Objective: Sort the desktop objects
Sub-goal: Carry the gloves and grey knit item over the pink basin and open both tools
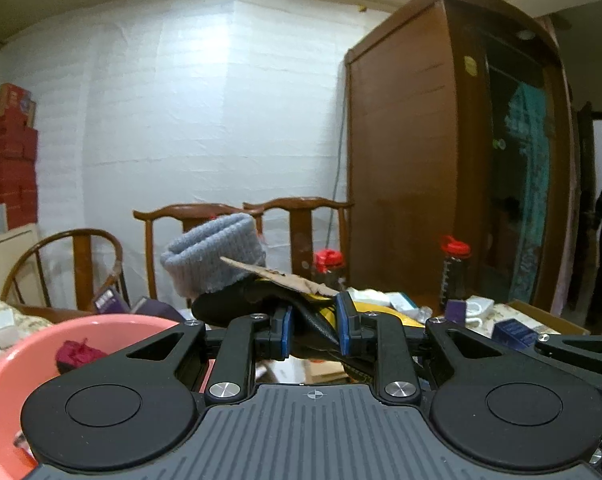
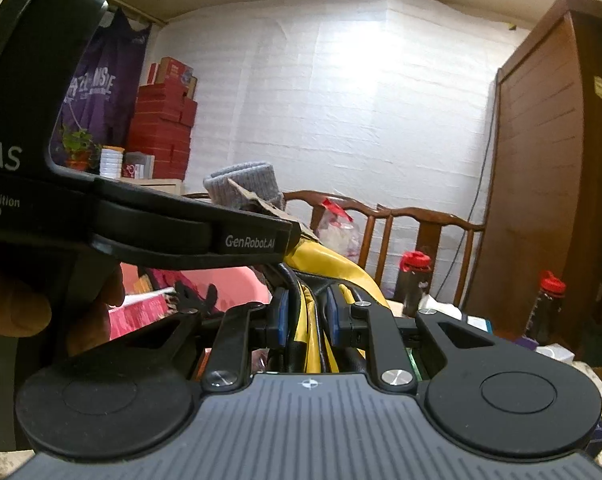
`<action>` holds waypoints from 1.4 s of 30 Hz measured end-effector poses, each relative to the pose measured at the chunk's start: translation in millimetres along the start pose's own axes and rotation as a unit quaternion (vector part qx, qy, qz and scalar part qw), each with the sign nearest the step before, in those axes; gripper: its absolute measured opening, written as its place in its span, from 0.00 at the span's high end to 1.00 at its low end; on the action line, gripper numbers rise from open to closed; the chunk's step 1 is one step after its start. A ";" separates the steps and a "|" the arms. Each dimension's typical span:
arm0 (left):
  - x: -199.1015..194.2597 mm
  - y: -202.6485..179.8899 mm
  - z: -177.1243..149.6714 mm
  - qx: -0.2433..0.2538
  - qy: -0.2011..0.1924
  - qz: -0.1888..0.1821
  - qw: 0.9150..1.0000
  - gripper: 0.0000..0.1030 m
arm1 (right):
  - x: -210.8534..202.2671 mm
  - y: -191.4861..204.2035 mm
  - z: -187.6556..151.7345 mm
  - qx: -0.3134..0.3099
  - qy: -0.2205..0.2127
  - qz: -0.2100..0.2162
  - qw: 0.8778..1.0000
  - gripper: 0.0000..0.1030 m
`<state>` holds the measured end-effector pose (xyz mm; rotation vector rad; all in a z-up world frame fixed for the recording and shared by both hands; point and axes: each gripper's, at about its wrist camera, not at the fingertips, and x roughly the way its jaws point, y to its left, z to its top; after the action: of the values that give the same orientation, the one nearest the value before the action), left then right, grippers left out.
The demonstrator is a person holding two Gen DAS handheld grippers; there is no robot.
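Observation:
My left gripper (image 1: 313,330) is shut on a black and yellow glove (image 1: 257,300) with a grey knitted cuff (image 1: 215,254) and a brown cardboard tag (image 1: 285,278). My right gripper (image 2: 305,314) is shut on the same glove's yellow and black part (image 2: 333,268). The glove hangs in the air between both grippers. The left gripper's black body (image 2: 141,216) crosses the upper left of the right wrist view. A pink basin (image 1: 17,364) sits below left and holds a small dark red object (image 1: 75,354).
Wooden chairs (image 1: 297,216) stand behind the table. A tall brown wardrobe (image 1: 441,152) is at the right. Two dark bottles with red caps (image 1: 455,268) and several small boxes (image 1: 513,330) lie on the table. Red boxes (image 2: 161,128) are stacked at the left wall.

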<state>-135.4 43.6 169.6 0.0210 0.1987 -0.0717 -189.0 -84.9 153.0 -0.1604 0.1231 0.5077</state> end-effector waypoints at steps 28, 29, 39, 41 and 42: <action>-26.5 124.7 7.9 -0.044 -0.031 0.116 0.992 0.82 | 60.8 113.0 46.1 -0.046 -0.022 0.100 0.994 0.78; -26.0 128.9 7.7 -0.046 -0.030 0.118 0.992 0.82 | 63.0 116.2 46.5 -0.047 -0.021 0.102 0.993 0.78; -20.9 152.1 -1.3 -0.051 -0.024 0.132 0.990 0.82 | 85.6 133.6 46.8 -0.057 -0.010 0.114 0.992 0.78; -18.8 154.6 -4.1 -0.051 -0.021 0.135 0.989 0.82 | 89.5 133.9 44.5 -0.058 -0.008 0.115 0.992 0.78; -17.2 156.0 -5.2 -0.051 -0.019 0.136 0.989 0.82 | 92.3 134.7 44.0 -0.057 -0.006 0.116 0.992 0.78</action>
<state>-141.7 200.5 170.1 -0.0547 0.1598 0.2104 -171.9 83.0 165.2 -0.2572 0.1022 0.7487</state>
